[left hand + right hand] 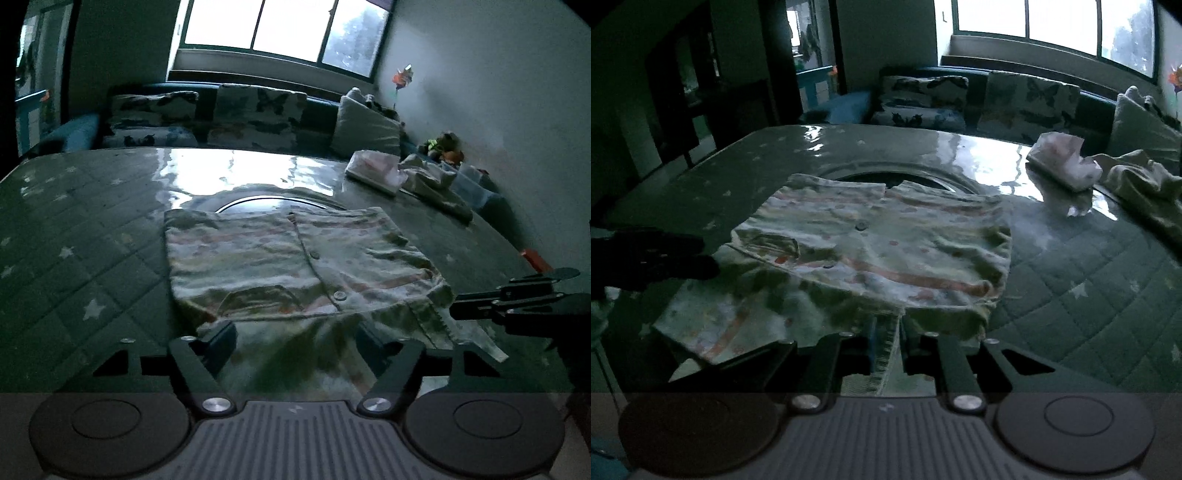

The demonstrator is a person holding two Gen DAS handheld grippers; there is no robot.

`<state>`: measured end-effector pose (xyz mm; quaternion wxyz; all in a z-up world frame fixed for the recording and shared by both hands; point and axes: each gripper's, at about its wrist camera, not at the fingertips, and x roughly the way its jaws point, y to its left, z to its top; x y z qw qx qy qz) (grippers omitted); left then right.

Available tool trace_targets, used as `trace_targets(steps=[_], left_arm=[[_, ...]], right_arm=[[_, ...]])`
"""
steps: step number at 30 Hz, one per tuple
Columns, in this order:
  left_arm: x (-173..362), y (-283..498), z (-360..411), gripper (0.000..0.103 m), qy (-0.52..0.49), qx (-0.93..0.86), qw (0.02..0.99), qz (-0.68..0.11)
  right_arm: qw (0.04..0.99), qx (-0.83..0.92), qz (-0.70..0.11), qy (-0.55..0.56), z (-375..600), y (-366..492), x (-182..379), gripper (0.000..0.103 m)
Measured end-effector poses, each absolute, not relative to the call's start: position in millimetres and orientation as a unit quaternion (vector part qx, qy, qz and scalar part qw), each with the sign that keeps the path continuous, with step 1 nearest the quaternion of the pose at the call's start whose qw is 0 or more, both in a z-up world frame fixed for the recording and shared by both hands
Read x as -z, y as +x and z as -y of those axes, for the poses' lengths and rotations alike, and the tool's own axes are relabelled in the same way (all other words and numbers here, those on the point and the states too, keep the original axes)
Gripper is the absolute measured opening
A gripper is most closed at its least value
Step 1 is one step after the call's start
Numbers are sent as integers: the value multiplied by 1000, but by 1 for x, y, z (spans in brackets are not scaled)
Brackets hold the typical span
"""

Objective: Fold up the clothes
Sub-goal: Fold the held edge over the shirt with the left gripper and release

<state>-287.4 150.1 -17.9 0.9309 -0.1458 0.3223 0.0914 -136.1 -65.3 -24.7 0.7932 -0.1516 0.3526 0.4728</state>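
Note:
A pale patterned button-up shirt [295, 258] lies partly folded on the quilted star tablecloth; it also shows in the right wrist view [879, 251]. My left gripper [295, 332] is open, its jaws wide apart over the shirt's near edge, with loose cloth between them. My right gripper [886, 332] is shut on the shirt's near hem, which bunches between its fingers. The right gripper appears at the right edge of the left wrist view [509, 295], and the left gripper at the left edge of the right wrist view [653, 258].
A crumpled white packet [1067, 162] and another pale garment [1145, 184] lie at the table's far right. A round glass inset [273, 203] sits behind the shirt. A sofa with butterfly cushions [255, 110] stands beyond the table, under a window.

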Motion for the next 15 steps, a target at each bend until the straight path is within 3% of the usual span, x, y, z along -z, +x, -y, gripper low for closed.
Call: trace_targets(steps=[3,9,15], left_arm=[[24,-278,-153,56,-144,-86,928,-333],[39,-269,-163,44,-153,-90,921,-348],[47,-270,-168,45,-149,-87,922,-346]], right_arm=[[788,-485,-349,-151,59,-135,27,13],[777,-505,-346,-150,41,-133,37,13],[771,-504,-355,-159,32,-127,54,13]])
